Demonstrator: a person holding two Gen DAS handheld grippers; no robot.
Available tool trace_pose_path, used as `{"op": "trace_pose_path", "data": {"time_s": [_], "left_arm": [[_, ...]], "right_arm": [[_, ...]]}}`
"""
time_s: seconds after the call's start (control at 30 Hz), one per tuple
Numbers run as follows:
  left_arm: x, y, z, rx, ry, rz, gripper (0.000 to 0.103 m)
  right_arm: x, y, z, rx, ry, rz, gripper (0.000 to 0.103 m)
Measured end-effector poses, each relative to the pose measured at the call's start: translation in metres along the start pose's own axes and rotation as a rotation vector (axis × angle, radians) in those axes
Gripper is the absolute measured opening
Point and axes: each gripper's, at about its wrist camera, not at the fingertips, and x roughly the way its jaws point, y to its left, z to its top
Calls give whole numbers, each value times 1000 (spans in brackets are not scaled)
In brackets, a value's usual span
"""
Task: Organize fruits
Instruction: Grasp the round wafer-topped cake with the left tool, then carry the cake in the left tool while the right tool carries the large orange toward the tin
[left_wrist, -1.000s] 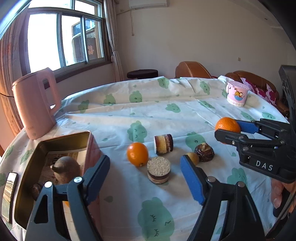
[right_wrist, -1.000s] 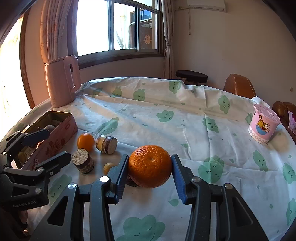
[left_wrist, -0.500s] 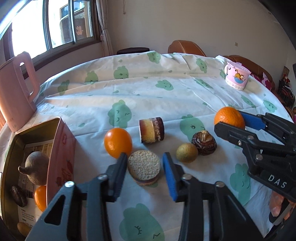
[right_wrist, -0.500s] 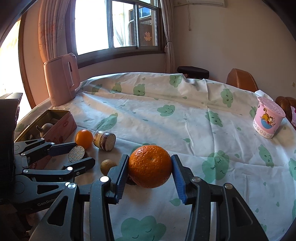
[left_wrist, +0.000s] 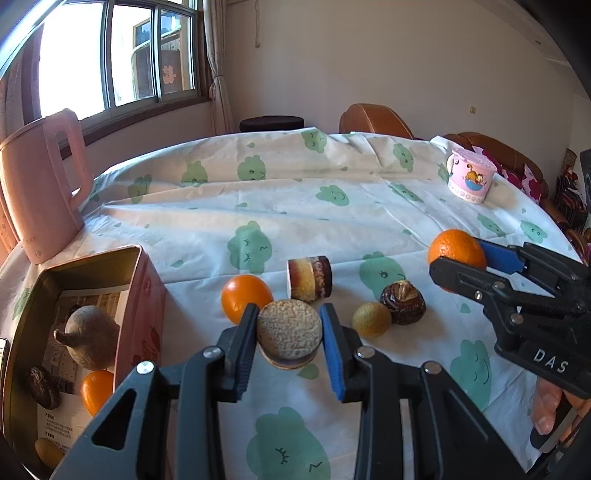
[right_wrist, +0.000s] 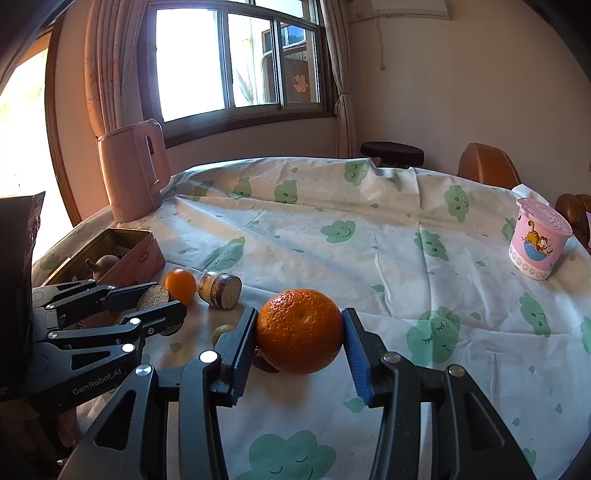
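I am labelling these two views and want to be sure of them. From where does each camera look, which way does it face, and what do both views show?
Left wrist: sits on the left gripper, facing across the table toward the pink cup; its own fingers clamp a round sandwich biscuit; the right gripper enters from the right.
Right wrist: sits on the right gripper, facing the window; its fingers clamp a large orange; the left gripper shows at left.
Shared: pink kettle, tin box, small orange, pink cup.

Tin (left_wrist: 146, 291) left of the loose fruits; kettle (left_wrist: 40, 184) behind it, cup (left_wrist: 469, 177) far right
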Motion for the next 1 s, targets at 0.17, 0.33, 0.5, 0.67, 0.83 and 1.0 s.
{"op": "trace_pose_path", "data": {"time_s": [0.17,0.33,0.5,0.67,0.83,1.0], "left_arm": [[-8,1,0,-4,-44,8,35],[-13,1,0,-4,-75,23,35],[-19,2,-1,-11,-108,33,35],[-24,1,-2,-9,-137,45,35],[-29,1,-3,-10,-161,56,35],[-35,1,-5,-10,-189,68,35]], "right_arm": [[-6,3,0,-16,-32,4,48],[-9,4,0,-21,-52,1,48],[-13,5,-1,-28,-74,0,48],[-17,4,-1,-30,-96,2,48],[-21,5,-2,-33,-118,3,48],[-24,5,-3,-37,-137,2,48]]}}
